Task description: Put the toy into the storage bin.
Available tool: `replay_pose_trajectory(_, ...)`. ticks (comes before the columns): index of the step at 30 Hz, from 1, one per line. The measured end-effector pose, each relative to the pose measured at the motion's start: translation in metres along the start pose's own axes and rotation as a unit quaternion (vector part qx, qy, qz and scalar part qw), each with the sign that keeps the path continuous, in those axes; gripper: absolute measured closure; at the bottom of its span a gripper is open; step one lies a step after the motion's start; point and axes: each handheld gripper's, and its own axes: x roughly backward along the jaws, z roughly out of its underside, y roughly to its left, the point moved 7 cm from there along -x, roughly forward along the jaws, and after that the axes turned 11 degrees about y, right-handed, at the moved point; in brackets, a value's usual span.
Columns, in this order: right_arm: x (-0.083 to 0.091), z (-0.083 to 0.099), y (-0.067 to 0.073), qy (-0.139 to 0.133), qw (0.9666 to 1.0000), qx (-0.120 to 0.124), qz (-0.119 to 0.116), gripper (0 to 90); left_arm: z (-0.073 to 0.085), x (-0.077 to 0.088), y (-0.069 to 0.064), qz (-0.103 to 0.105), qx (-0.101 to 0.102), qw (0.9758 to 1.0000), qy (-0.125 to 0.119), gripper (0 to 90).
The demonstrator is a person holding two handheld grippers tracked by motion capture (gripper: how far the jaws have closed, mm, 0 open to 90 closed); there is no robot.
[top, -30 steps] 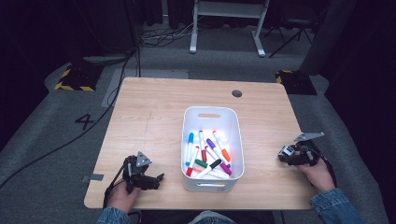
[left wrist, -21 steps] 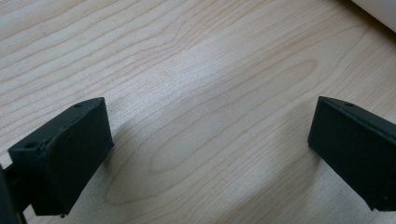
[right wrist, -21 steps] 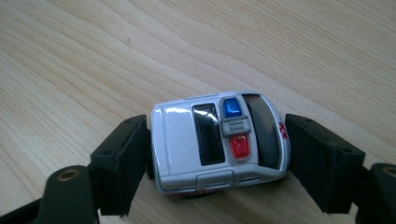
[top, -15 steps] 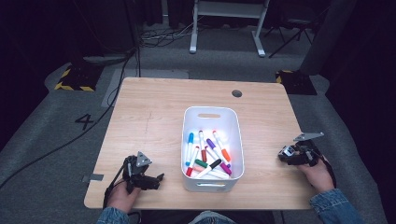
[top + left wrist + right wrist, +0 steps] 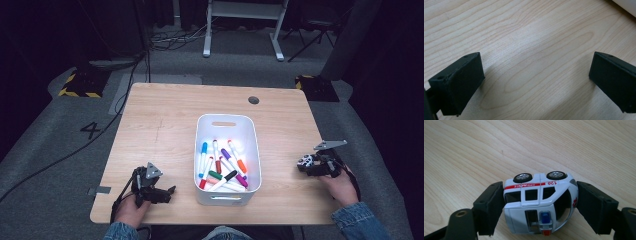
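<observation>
Right gripper point(image 5: 303, 165) pinching a toy ambulance point(image 5: 540, 203) end to end between both black jaws, wheels turned away from the camera, blue roof light toward it. Held low over the table point(image 5: 165, 115) at the right side, close to the right edge, between that edge and the white bin point(image 5: 200, 150). Bare wood between the ambulance and the bin's right wall; right edge of the table just behind the hand point(image 5: 342, 187). In the right gripper view, plain wood grain beyond the toy on every side.

Left gripper point(image 5: 170, 190) spread wide, nothing between the jaws, resting low at the near-left corner of the table. Front edge right under the left hand point(image 5: 131, 210); left edge near. In the left gripper view, open wood between the two jaws, and a sliver of the bin's white wall in the top right corner. Short gap of bare wood between the jaw tips and the bin's left wall in the high view.

Bin standing near the middle of the table toward the front edge, long side running away from the person, holding loose markers point(image 5: 222, 167) in mixed colours. Far half of the table bare except a small dark round grommet point(image 5: 253, 100) near the back right. Wide open wood left of the bin and behind it. Cable point(image 5: 75, 150) trailing from the left gripper off the left edge onto grey floor.
</observation>
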Motion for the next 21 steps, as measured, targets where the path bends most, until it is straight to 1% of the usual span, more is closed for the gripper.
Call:
replay_pose_trajectory(3,0.002,-0.001,0.003,-0.005,1.0,-0.004,-0.007,25.0,0.0,0.0,0.0,0.0,0.0,1.0,0.0,0.0)
replay_pose_trajectory(7,0.007,-0.004,0.006,-0.015,0.9998,0.0,-0.012,25.0,0.0,0.0,0.0,0.0,0.0,1.0,0.0,0.0)
replay_pose_trajectory(9,0.01,-0.006,0.009,-0.02,0.9997,-0.004,-0.016,25.0,0.0,0.0,0.0,0.0,0.0,1.0,0.0,0.0)
replay_pose_trajectory(11,0.014,-0.009,0.011,-0.023,0.9996,0.002,-0.012,25.0,0.0,0.0,0.0,0.0,0.0,1.0,0.0,0.0)
replay_pose_trajectory(13,0.02,-0.013,0.015,-0.03,0.9994,0.002,-0.018,25.1,0.0,0.0,0.0,0.0,0.0,1.0,0.0,0.0)
replay_pose_trajectory(18,0.034,-0.021,0.022,-0.044,0.9988,0.01,-0.018,25.1,0.0,0.0,0.0,0.0,0.0,1.0,0.0,0.0)
replay_pose_trajectory(20,0.039,-0.024,0.025,-0.051,0.9984,0.014,-0.021,25.2,0.0,0.0,0.0,0.0,0.0,1.0,0.0,0.0)
replay_pose_trajectory(21,0.042,-0.026,0.027,-0.052,0.9982,0.019,-0.021,25.2,0.0,0.0,0.0,0.0,0.0,1.0,0.0,0.0)
